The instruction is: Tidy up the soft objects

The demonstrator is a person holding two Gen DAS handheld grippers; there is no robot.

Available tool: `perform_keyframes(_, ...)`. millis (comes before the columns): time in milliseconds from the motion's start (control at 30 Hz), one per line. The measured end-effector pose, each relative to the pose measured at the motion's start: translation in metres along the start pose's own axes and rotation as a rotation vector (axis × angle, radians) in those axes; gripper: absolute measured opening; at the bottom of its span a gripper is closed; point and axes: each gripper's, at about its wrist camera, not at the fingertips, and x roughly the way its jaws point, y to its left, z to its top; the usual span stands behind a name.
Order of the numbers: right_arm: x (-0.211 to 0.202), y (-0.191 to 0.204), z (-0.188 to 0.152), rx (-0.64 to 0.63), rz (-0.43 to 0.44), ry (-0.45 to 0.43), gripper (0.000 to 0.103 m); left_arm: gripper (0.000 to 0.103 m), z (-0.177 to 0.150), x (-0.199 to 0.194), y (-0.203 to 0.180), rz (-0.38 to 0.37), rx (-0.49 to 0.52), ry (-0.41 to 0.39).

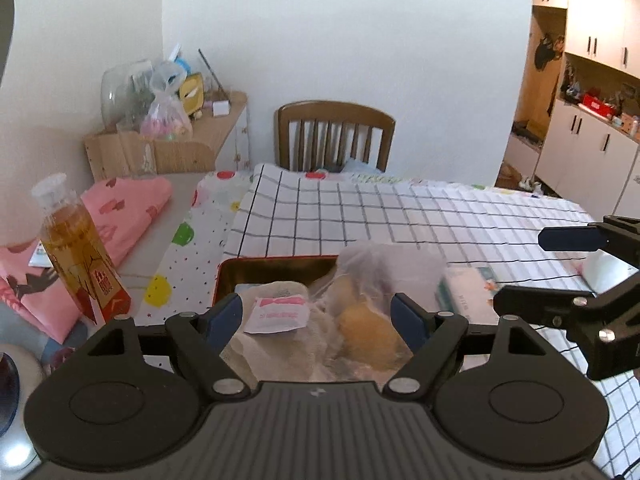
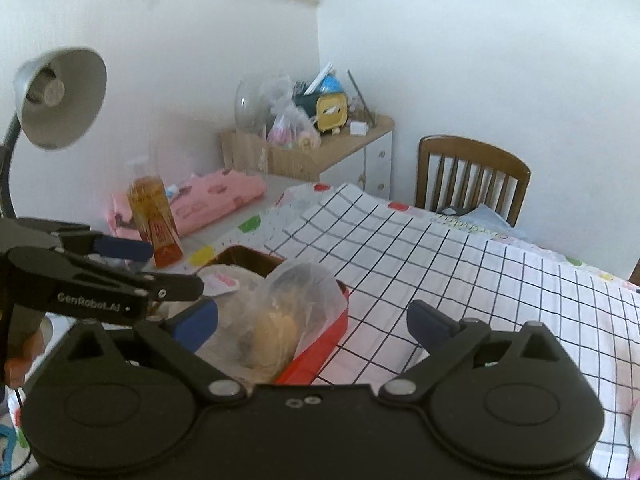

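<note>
So the red tin tray [image 1: 276, 270] sits on the grid-check tablecloth [image 1: 400, 216], stuffed with a clear plastic bag [image 1: 384, 268] of yellowish soft stuff, plus a white sachet [image 1: 276, 314] with pink print. Left gripper [image 1: 318, 316] hangs over the tray's near end, blue pads spread wide, gripping nothing. Right of the tray, the right gripper [image 1: 532, 270] is gaping too. Left of it stands an amber bottle [image 1: 76, 256].

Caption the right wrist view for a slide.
Open right hand-held gripper above a clear plastic bag lying in a red tray on the checked tablecloth.
</note>
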Motion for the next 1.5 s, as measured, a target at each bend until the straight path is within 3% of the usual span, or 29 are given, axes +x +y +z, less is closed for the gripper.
perform_keyframes(467, -0.066, -0.009, -0.013, 0.078, -0.018, -0.106, 0.103, 0.085, -0.008, -0.062, -0.036, -0.049, -0.009, -0.064)
perform_keyframes(567, -0.078, -0.008, -0.015, 0.088, -0.015, -0.123, 0.103, 0.090, -0.011, -0.073, -0.043, -0.058, -0.012, -0.072)
perform_keyframes(667, -0.087, -0.006, -0.017, 0.083, -0.025, -0.138, 0.103, 0.103, -0.014, -0.082, -0.050, -0.059, -0.007, -0.087)
perform_keyframes(1300, -0.119, 0.012, -0.041, 0.112, -0.100, -0.165, 0.103, 0.103, -0.030, -0.114, -0.058, -0.075, -0.035, -0.139)
perform_keyframes(1500, -0.122, 0.017, -0.044, 0.122, -0.110, -0.176, 0.103, 0.103, -0.032, -0.118, -0.058, -0.024, -0.043, -0.153)
